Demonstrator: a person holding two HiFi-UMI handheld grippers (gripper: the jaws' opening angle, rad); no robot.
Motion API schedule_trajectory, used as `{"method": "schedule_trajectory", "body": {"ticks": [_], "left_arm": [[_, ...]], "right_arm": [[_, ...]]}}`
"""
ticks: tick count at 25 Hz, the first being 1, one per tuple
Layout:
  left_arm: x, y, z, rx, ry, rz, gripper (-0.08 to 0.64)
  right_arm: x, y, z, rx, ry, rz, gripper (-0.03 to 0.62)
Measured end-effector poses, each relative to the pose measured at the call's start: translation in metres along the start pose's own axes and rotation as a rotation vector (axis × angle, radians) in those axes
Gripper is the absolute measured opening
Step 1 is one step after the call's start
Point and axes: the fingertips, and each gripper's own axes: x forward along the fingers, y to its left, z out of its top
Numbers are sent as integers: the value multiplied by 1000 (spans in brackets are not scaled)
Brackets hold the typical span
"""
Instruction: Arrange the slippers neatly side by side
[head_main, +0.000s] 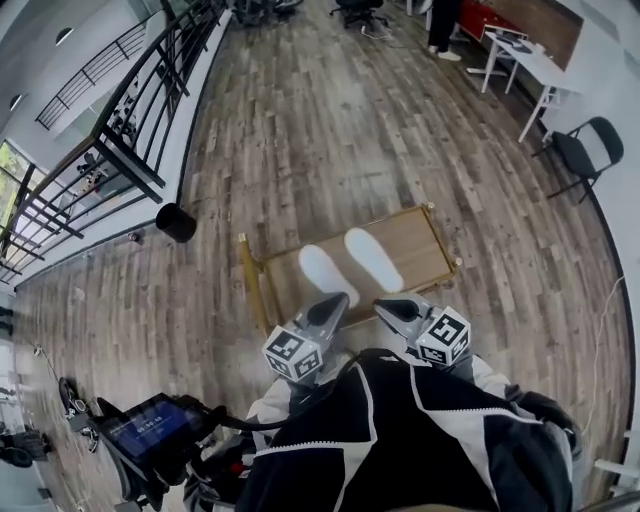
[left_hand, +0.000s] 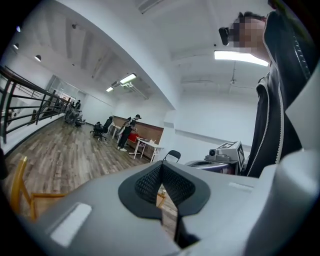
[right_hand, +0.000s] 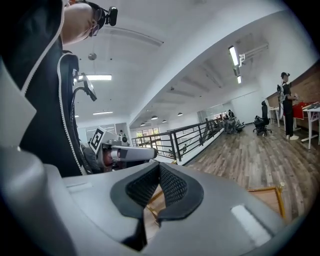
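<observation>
Left slipper (head_main: 327, 272), right slipper (head_main: 373, 257): white, side by side on low wooden table (head_main: 425, 250), small gap between. Left gripper (head_main: 333, 302): jaws pressed together, nothing held. Right gripper (head_main: 388, 306): same, closed, empty. Both hover at table's near edge.

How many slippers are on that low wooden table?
2. The left slipper lies near the middle of the low wooden table. The right slipper lies beside it, with a small gap between them. None seems hidden.
</observation>
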Motion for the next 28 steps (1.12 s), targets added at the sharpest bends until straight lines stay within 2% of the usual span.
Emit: {"method": "schedule_trajectory", "body": {"ticks": [7,13,17,22,28], "left_arm": [[-3,20,-6,-31,27,-85,15],[-6,35,-7,-34,21,-99,15],[-1,42,-15,-29,23,-63,15],[-1,52,-2,-45,2,12,15],[32,49,-6,-47,-38,120,15]], "right_arm": [[40,-5,4,4,17,-34,5],[63,-3,5,-9,19,-15,5],[64,-11,-2,-7,13,22,5],[73,-15,11,-9,25,90,5],[54,-52,8,-33,49,194,5]]}}
